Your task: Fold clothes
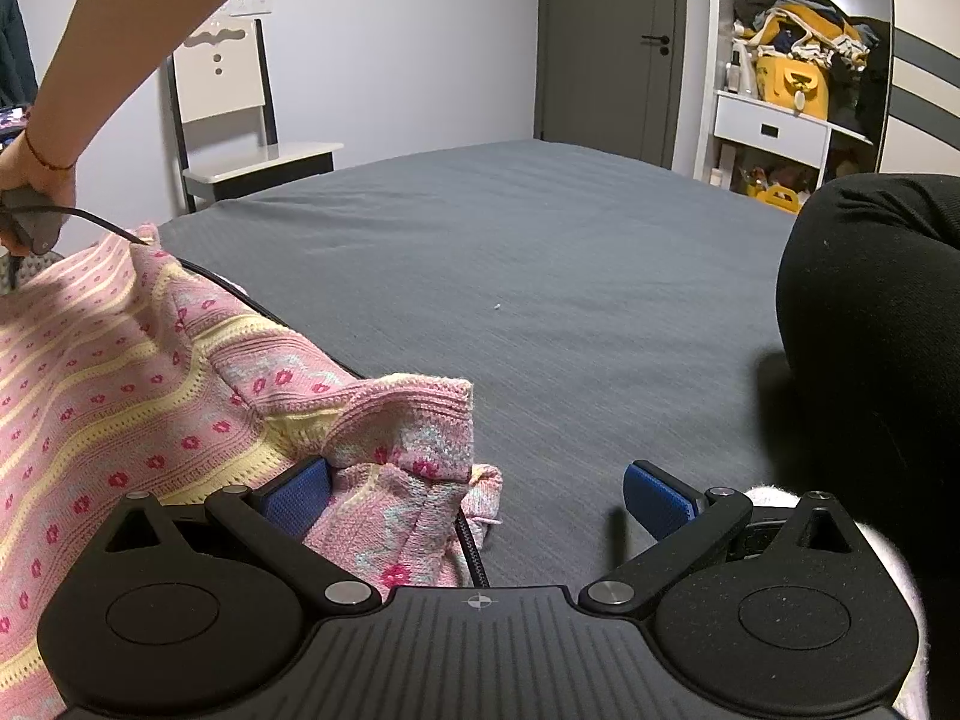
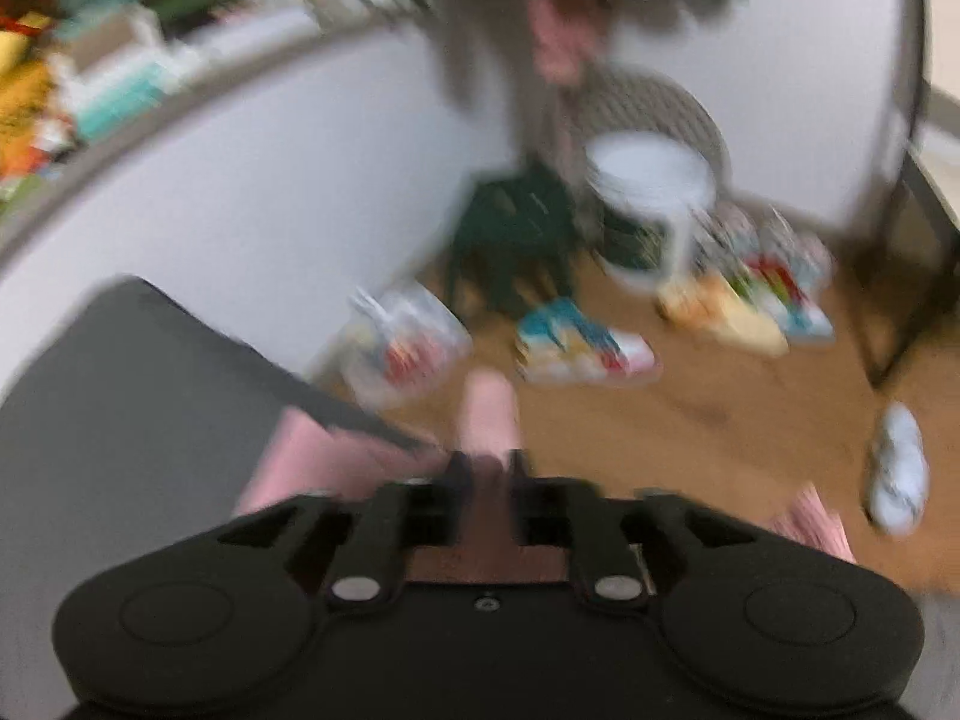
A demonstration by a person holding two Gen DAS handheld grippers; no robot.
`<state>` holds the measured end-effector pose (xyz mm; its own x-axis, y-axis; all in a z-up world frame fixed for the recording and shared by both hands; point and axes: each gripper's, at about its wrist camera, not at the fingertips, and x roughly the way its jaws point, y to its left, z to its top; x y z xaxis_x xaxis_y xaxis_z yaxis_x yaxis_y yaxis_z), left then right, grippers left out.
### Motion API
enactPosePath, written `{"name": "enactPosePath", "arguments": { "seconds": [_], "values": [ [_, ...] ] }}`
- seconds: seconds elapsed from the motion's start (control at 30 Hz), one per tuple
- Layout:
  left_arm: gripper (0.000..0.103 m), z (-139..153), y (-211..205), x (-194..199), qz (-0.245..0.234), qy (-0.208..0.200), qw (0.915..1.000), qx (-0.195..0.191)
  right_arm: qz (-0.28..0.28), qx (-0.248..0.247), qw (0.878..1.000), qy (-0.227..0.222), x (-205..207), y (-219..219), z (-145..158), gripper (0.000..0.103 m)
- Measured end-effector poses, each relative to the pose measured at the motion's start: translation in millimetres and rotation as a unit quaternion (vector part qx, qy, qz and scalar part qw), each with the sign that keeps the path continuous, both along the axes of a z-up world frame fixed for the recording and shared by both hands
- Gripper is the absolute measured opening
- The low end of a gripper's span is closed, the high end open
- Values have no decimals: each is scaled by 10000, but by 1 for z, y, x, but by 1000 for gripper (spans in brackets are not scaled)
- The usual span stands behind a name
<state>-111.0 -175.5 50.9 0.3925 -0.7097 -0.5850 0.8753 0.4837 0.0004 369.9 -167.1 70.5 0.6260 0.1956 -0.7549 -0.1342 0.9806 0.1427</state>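
Note:
A pink knitted sweater (image 1: 120,372) with yellow stripes and red flowers lies bunched on the grey bed (image 1: 510,252) at the left. My left gripper (image 1: 477,498) stands open wide just above the bed; a sweater cuff rests against its left blue pad (image 1: 300,492), while the right pad (image 1: 654,504) is bare. A bare arm reaches in from the upper left, and its hand (image 1: 36,180) holds the other tool over the sweater's raised far edge. In the blurred right wrist view my right gripper (image 2: 486,462) has its jaws close together with pink cloth (image 2: 489,408) pinched between them, past the bed's corner (image 2: 120,390).
A person's black-clad leg (image 1: 870,330) rests on the bed at the right. Beyond the bed stand a white chair (image 1: 222,96), a grey door (image 1: 606,42) and a shelf piled with clothes (image 1: 792,60). On the wooden floor are bags (image 2: 408,342), a white stool (image 2: 654,180) and a slipper (image 2: 897,468).

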Motion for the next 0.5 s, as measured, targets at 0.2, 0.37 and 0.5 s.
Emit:
{"name": "enactPosePath", "arguments": {
  "seconds": [0.2, 0.37, 0.5],
  "values": [
    [103, 0, -2, -1, 16, -16, 10000, 28, -405, 452, 9978, -270, -14, -42, 23, 40],
    [103, 1, -2, -2, 40, 5, 10000, 45, -880, 7, 9960, -126, -34, -97, 29, 51],
    [103, 2, -3, -3, 80, 1, 10000, 43, -1192, 286, 9912, 500, -51, -147, 10, 30]
  ]
}}
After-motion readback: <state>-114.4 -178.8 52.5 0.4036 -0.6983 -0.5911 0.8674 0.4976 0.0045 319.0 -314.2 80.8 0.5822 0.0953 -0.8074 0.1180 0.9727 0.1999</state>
